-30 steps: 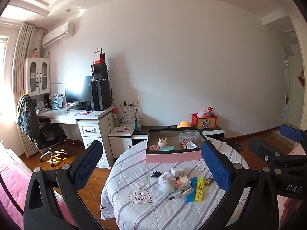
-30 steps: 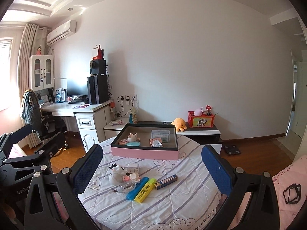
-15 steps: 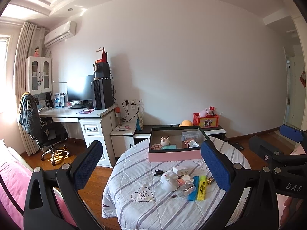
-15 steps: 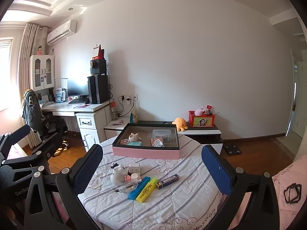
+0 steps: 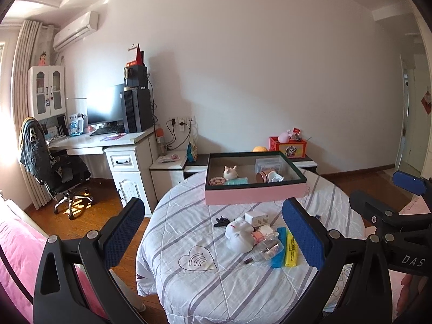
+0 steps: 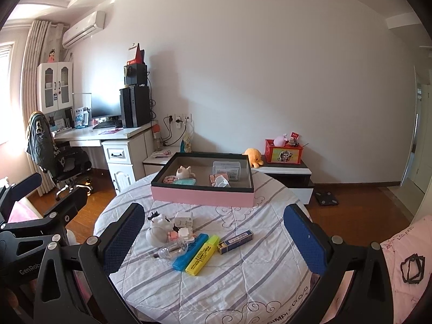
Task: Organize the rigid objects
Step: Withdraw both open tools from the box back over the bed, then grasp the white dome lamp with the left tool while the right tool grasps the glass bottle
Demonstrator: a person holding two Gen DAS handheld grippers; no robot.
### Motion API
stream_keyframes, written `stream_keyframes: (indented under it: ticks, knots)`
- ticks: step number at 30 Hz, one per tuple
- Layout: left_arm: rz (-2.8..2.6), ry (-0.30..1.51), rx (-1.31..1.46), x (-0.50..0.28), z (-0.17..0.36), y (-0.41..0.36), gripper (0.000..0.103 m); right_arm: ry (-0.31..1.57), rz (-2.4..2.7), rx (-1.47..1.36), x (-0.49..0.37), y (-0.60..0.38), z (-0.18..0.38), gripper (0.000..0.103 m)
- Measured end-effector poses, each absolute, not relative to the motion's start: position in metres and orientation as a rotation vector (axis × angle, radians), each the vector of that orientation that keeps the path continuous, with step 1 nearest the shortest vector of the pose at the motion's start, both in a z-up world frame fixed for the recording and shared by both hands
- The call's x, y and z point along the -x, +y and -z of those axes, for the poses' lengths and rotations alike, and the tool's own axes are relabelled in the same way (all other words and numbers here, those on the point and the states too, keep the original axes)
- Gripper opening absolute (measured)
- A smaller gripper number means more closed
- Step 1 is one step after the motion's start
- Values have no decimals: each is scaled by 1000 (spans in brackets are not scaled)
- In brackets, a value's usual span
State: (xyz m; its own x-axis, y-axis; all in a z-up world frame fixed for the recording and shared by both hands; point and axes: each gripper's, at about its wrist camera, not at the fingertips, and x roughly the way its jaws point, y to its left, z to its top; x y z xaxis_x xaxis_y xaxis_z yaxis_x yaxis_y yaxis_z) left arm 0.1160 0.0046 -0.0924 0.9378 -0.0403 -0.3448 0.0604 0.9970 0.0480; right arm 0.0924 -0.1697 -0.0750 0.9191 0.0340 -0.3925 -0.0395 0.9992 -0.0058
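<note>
Bedroom furniture ringed the scene in the left wrist view: a white desk [image 5: 108, 141] with a monitor and dark tower against the far wall, an office chair [image 5: 54, 170] beside it, wooden floor, and a round table [image 5: 216, 283] under a striped white cloth. The left gripper [image 5: 216, 232] hovered above the table's near edge, its two blue-padded fingers spread wide with nothing between them. One pink tray [image 5: 256, 195] with a dark rim sat at the table's far side, holding a small white figurine [image 5: 230, 172], a clear box [image 5: 267, 165] and a few pieces too small to name. In front of it lay a loose cluster: one white figure [image 5: 239, 236], one white charger [image 5: 257, 218], one blue highlighter [image 5: 278, 247], one yellow highlighter [image 5: 291, 248] and one black clip [image 5: 222, 220]. The right gripper [image 5: 388, 202] entered at the right edge, partly cut off.

From the right wrist view, the same table [image 6: 243, 297] filled the foreground, with a low cabinet [image 6: 283, 168] carrying one red box [image 6: 283, 154] and one orange plush [image 6: 253, 157] behind it. The right gripper [image 6: 216, 236] also stood fully parted and empty over the cloth. The tray [image 6: 202, 195] stayed beyond the cluster, where the blue highlighter [image 6: 190, 251] and yellow highlighter [image 6: 203, 254] lay side by side, touching, with one dark blue box [image 6: 235, 241] just right of them and a clear bulb-like item [image 6: 172, 249] hard to identify. The left gripper [image 6: 40, 202] showed at the left edge, its fingertips hidden.
</note>
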Motion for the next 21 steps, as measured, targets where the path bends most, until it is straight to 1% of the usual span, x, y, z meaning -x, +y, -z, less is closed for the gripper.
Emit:
stream_keyframes:
  ticks: [11, 16, 21]
  knots:
    - [150, 597, -10, -171, 166, 4, 103, 634, -24, 28, -146, -179, 157, 103]
    - [146, 671, 9, -194, 189, -1, 103, 703, -30, 25, -163, -182, 184, 103]
    - [118, 733, 7, -226, 206, -5, 103, 729, -24, 20, -176, -189, 196, 103]
